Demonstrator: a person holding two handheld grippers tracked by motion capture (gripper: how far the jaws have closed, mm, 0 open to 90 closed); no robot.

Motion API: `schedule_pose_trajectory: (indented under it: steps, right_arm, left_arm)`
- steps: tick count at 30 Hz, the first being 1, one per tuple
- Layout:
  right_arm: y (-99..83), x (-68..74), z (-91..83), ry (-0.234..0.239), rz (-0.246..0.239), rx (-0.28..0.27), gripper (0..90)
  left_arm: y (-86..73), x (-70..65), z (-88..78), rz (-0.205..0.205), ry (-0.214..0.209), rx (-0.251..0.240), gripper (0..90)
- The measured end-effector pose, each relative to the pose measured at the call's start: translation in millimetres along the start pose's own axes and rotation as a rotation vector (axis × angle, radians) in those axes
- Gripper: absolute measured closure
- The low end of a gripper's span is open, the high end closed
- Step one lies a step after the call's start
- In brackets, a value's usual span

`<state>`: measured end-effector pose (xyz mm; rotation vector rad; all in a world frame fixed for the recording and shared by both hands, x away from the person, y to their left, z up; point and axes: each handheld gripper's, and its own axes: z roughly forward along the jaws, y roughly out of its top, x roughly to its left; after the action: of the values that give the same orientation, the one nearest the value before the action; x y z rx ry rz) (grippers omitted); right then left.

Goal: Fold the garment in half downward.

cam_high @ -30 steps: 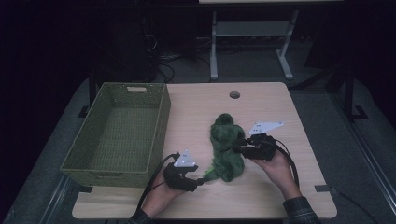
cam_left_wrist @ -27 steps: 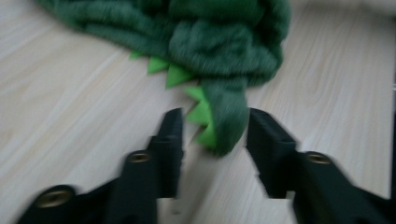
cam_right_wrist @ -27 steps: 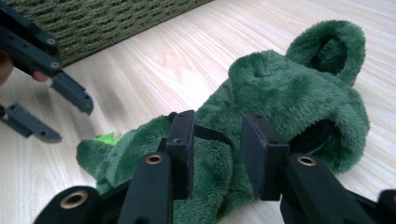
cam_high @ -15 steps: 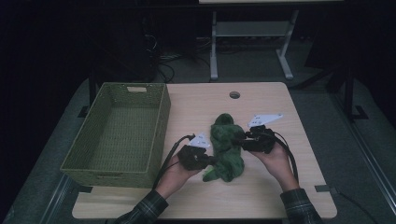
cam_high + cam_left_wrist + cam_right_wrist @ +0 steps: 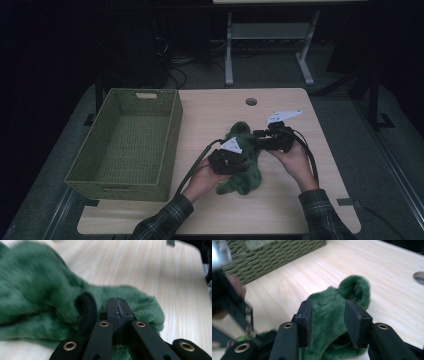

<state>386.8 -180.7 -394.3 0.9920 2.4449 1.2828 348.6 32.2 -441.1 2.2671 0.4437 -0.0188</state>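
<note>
Our left tongs [image 5: 117, 315] were pressed together against the green plush toy [image 5: 242, 160]; our right tongs [image 5: 328, 322] straddled it, apart.

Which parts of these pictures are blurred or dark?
High view: dim, with the room behind the table nearly black. Left gripper view: the green plush cloth smears at left. Right gripper view: the basket and left gripper are blurred.
</note>
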Motion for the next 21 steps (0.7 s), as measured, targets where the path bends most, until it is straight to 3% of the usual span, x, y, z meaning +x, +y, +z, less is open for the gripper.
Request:
schedule_pose_trajectory:
  steps: [8,14,21]
  right_arm:
    - [14.4,-14.5,16.4,-0.019,0.014,0.012,53.1]
    - [25.7,-26.3,34.5,-0.045,0.021,0.028,51.7]
    - [34.9,-44.4,63.3,-0.068,0.048,0.091,51.6]
  left_arm:
    - [-12.9,3.9,6.5,-0.01,-0.002,0.026,89.8]
    - [-16.7,2.7,8.2,-0.021,-0.007,0.012,89.9]
    - [-17.1,3.1,8.1,-0.026,-0.01,0.014,89.9]
